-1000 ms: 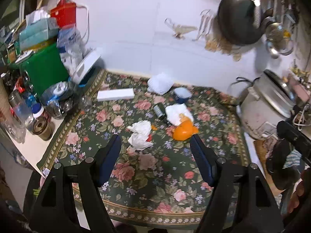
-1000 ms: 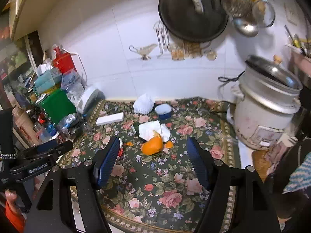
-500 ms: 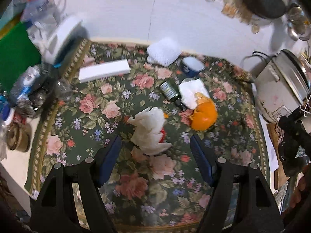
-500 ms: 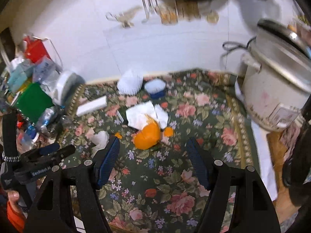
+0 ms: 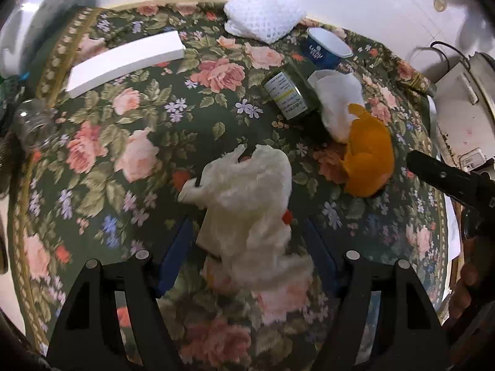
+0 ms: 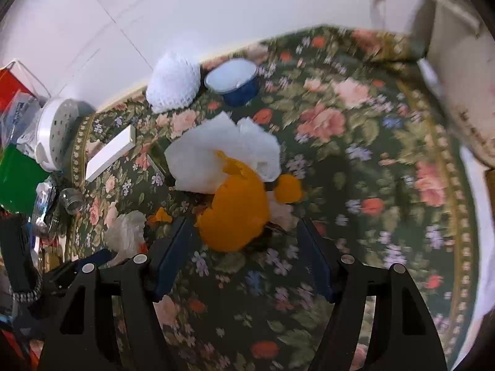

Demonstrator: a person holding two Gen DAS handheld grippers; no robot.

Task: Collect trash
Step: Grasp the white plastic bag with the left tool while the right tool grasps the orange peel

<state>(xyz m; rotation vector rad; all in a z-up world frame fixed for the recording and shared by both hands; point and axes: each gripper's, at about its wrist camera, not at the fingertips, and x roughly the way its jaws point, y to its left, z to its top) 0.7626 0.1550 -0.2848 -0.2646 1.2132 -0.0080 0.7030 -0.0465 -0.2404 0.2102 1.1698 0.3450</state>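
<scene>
A crumpled white tissue point(image 5: 247, 204) lies on the floral tablecloth point(image 5: 123, 142). My left gripper point(image 5: 247, 232) is open and hangs over it, the tissue's lower part lying between the blue pads without their pressing on it. An orange peel point(image 6: 235, 213) rests against a white paper napkin point(image 6: 213, 154); my right gripper point(image 6: 244, 228) is open just in front of it, the peel's near edge between the fingertips. The peel point(image 5: 368, 160) and napkin point(image 5: 337, 105) also show in the left wrist view, beside a dark green tin point(image 5: 290, 95) lying on its side.
A white foam net point(image 5: 263, 12), a blue cup point(image 5: 324, 49) and a long white box point(image 5: 123, 61) lie toward the wall. A rice cooker point(image 6: 458, 92) stands at the right. A glass jar point(image 5: 34, 123), green box point(image 6: 15, 176) and white perforated lid point(image 6: 58, 130) crowd the left edge.
Both grippers have come down and forward toward the table. The left one closed in on the tissue, the right one on the orange peel. Their jaws kept the same spread.
</scene>
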